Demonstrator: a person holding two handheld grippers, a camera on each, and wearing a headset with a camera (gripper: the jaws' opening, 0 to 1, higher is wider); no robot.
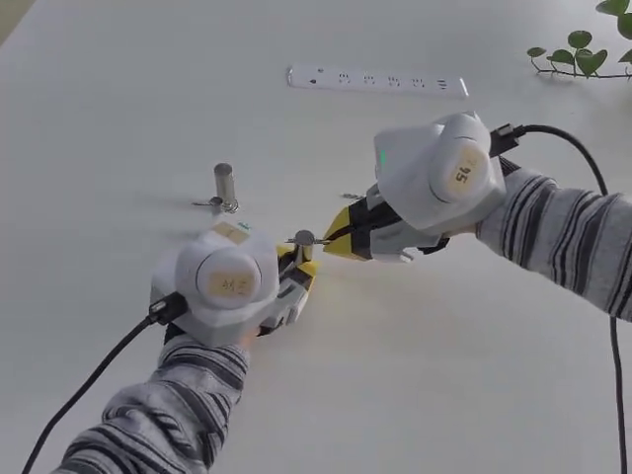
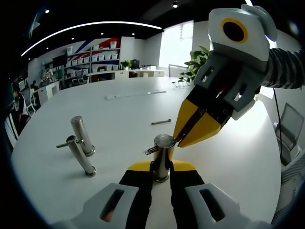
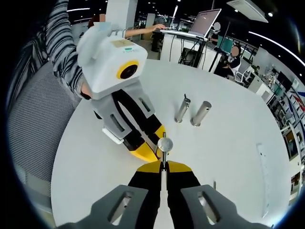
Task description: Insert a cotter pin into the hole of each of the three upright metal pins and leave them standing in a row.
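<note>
Alignment matters: left gripper [image 2: 161,168] clamps the metal pin [image 2: 162,156] low on its shaft, upright on the table [image 1: 444,375]. Right gripper [image 3: 164,167], jaws nearly closed, pinches the cotter pin [image 2: 150,150], whose tip pokes through the hole. Push straight along the hole axis and keep the pin vertical.

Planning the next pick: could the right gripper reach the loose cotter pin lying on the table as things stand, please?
Probably yes: the loose cotter pin lies on bare table near the right gripper, nothing between them. But its jaws are shut on a second cotter pin.
</note>
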